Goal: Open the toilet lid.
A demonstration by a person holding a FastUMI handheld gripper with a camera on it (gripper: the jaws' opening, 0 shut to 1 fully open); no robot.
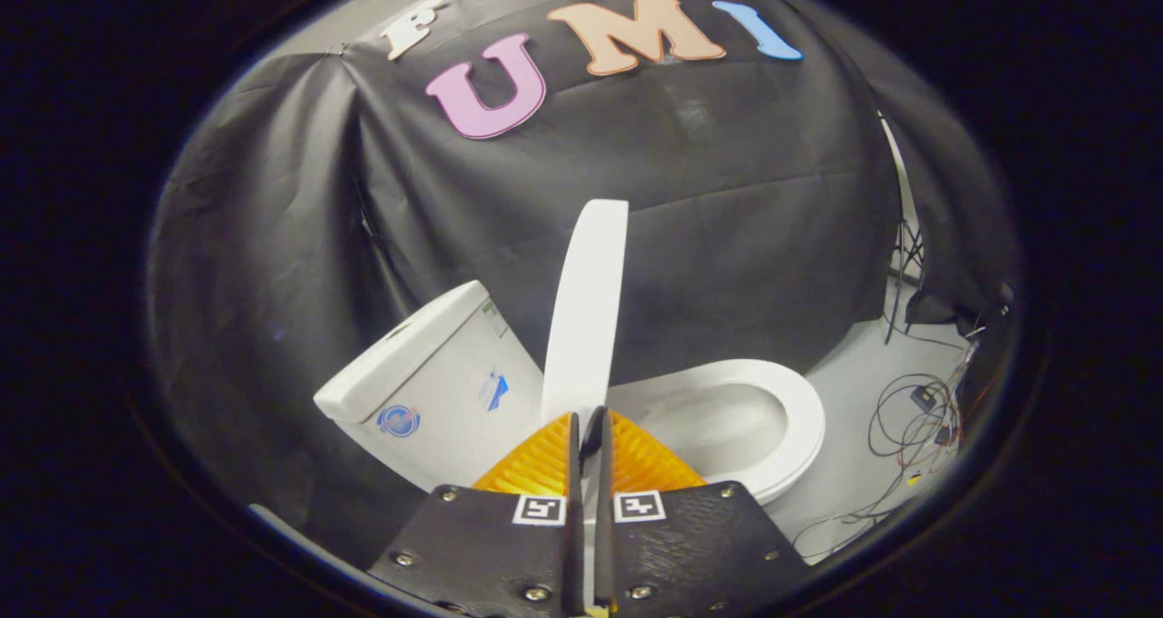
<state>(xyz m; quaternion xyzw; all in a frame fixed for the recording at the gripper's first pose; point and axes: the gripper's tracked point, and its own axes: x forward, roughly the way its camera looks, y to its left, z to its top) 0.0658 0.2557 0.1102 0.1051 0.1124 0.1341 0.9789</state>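
While the toilet lid stands raised, seen edge-on and nearly upright, its lower edge runs down into the narrow slot between the two fingers of the gripper. Both fingers are drawn close together with only a thin gap, and the lid's edge sits in that gap; the fingers appear to pinch it from either side, though actual contact on both faces cannot be confirmed at this angle.

To one side of the lid is the cistern, its top cover in place and two small stickers on the face turned toward the camera. On the opposite side of the lid the toilet seat lies down on the bowl, its oval ring fully exposed and the bowl interior visible within it. The lid stands between cistern and seat, apart from the seat ring along its visible length.

Beyond the seat, on the pale floor, loose cables lie in tangled loops near the foot of the booth's black cloth wall.
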